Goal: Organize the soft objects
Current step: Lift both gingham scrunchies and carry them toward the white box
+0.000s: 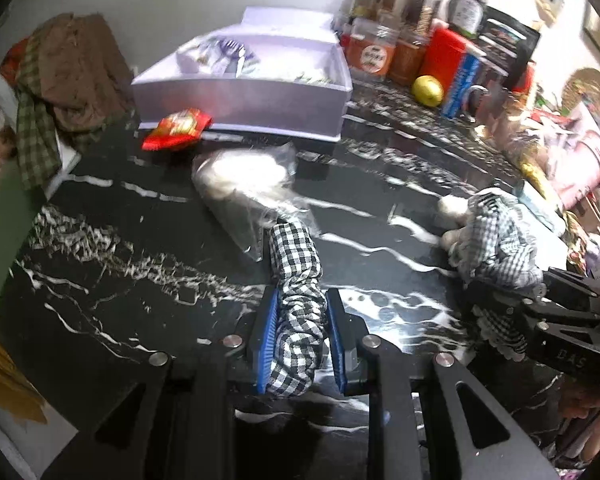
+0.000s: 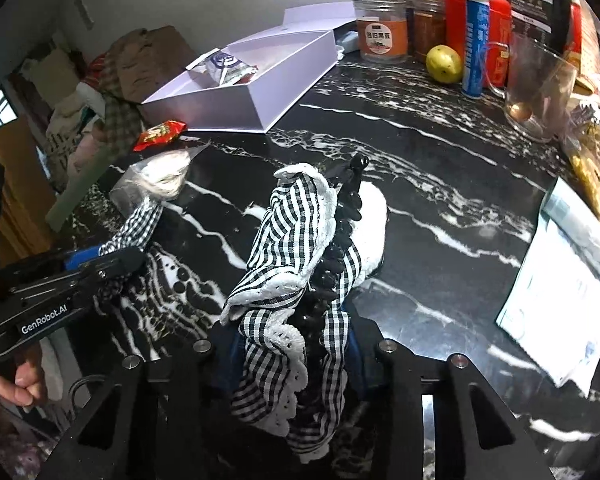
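My left gripper [image 1: 302, 296] is shut on a black-and-white checked scrunchie [image 1: 298, 280], its blue pads pressing both sides. The scrunchie's far end reaches a clear plastic bag of white stuff [image 1: 240, 176] lying on the black marble table [image 1: 140, 240]. My right gripper [image 2: 294, 336] is shut on a checked bow with white lace trim [image 2: 292, 248]. A black claw clip [image 2: 350, 196] and a white plush part [image 2: 374, 220] sit behind the bow. The fabric hides the right gripper's pads. In the right wrist view the left gripper [image 2: 116, 256] shows at the left, held by a hand [image 2: 24, 380].
An open lilac box [image 1: 240, 100] with packets stands at the back, a red snack packet [image 1: 178, 128] in front of it. Jars [image 1: 370, 54], a yellow fruit [image 1: 427, 90] and a glass mug [image 2: 540, 88] crowd the back right. Clothes [image 1: 68, 80] pile up at the left edge.
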`<state>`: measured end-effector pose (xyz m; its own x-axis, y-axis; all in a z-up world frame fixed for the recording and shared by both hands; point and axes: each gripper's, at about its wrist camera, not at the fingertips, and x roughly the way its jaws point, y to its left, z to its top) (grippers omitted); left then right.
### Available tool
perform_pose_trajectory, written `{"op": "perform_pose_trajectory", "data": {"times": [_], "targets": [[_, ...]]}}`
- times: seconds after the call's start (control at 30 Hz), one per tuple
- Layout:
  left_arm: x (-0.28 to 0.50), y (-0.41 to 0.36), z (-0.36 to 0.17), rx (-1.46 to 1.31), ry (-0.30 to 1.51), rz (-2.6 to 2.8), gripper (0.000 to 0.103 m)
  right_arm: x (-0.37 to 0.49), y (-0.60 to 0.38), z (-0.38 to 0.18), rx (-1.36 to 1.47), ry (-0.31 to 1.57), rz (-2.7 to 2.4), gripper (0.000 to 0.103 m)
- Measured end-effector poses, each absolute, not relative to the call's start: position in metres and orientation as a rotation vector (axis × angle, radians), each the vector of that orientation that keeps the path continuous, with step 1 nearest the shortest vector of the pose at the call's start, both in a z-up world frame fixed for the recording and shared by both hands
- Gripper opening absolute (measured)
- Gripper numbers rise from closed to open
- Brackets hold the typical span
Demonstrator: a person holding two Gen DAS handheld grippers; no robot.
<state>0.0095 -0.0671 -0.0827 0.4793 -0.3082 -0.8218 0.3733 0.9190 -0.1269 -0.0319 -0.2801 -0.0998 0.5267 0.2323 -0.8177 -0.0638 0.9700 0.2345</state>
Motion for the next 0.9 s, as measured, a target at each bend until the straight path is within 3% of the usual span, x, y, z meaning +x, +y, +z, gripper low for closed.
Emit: {"op": "perform_pose_trajectory", "data": {"times": [0.9], "targets": [[-0.034, -0.086, 0.0, 0.009, 0.76, -0.537, 0.023, -0.068, -0.269, -0.032, 0.106, 0.82, 0.273, 0.04]]}}
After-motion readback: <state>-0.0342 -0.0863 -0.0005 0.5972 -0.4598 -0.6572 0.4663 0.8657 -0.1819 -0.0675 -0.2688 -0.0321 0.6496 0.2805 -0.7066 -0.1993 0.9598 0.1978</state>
